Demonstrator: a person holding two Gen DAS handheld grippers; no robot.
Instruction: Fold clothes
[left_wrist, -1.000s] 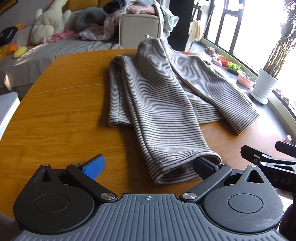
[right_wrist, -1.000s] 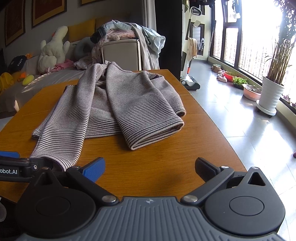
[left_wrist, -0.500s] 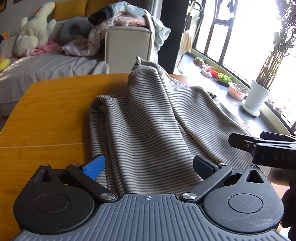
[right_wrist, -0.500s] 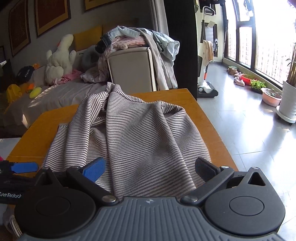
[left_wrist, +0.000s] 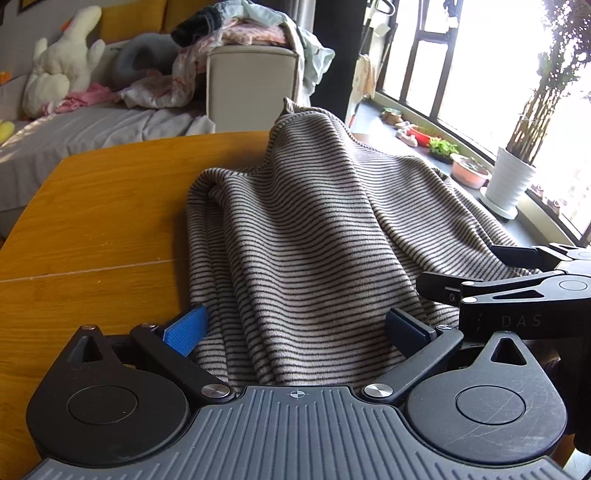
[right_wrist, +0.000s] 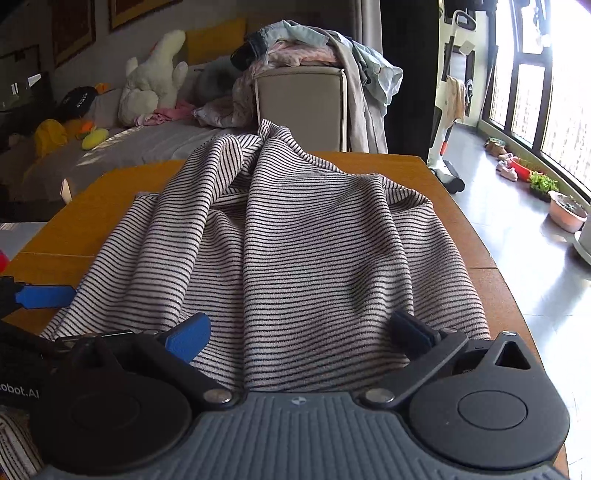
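My left gripper (left_wrist: 295, 328) has its jaws spread wide, blue pad (left_wrist: 186, 330) on one side, dark pad (left_wrist: 408, 332) on the other. The striped sweater (left_wrist: 314, 240) runs between them right up to the gripper body, but neither pad presses it, so no pinch that I can see. Whether cloth is caught deeper in, cannot tell.

My right gripper (right_wrist: 301, 334) is the same: jaws wide apart, striped fabric filling the gap, pads not closed on it. In the left view the right gripper (left_wrist: 458, 275) shows at the right edge, its black fingers lying over the sweater's edge.

In the right view the left gripper's blue fingertip (right_wrist: 46, 295) pokes in from the left, beside the sweater's edge.

Sweater is on the wooden table (left_wrist: 103, 221), bunched and rising to a peak at the far side, near part draped toward both grippers. In the right view it spreads across most of the tabletop (right_wrist: 461, 229).

Behind the table: a beige hamper (right_wrist: 299, 107) heaped with clothes, a white plush toy (right_wrist: 155, 77) on the sofa, a potted plant in a white pot (left_wrist: 511, 181) by the window.
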